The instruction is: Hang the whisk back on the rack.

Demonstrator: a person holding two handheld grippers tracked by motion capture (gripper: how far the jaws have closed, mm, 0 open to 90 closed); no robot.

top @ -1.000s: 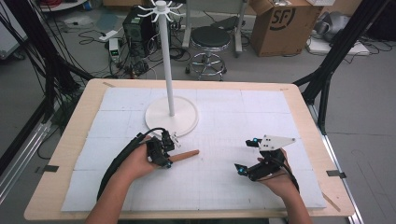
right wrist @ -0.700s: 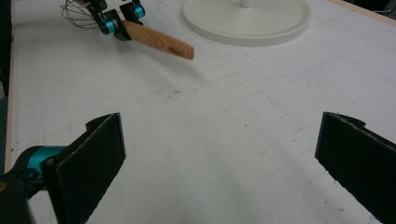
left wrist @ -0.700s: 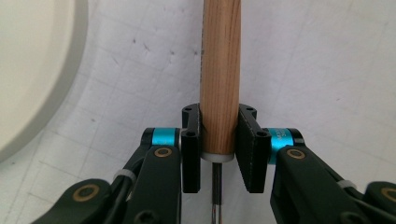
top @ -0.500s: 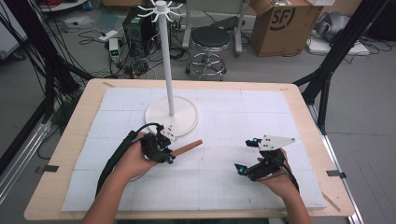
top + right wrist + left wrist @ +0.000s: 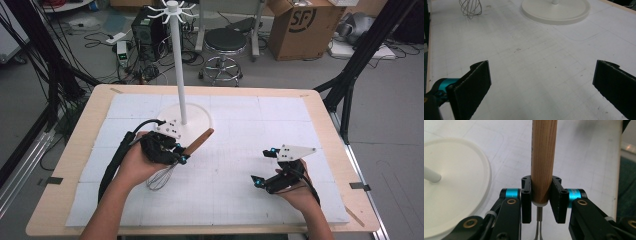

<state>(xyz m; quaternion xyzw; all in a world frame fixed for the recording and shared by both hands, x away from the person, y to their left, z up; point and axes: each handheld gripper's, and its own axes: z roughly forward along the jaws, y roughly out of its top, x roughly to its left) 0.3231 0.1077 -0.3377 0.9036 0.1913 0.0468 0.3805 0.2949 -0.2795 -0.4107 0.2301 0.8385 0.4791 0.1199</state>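
High view: the left gripper (image 5: 181, 156) clamps a whisk (image 5: 186, 156) by its wooden handle, which slants up toward the stand (image 5: 181, 65), wires hanging just over the worktop (image 5: 240, 200). A careless swing could knock the handle against the pole and tip the stand.

Left gripper view: the pads (image 5: 526, 203) grip the handle's very end, beside the ferrule. So short a hold may let the whisk pivot or slip out.

Right gripper view: the right gripper (image 5: 541, 87) stands wide and empty, well apart from the whisk, too far to steady it.
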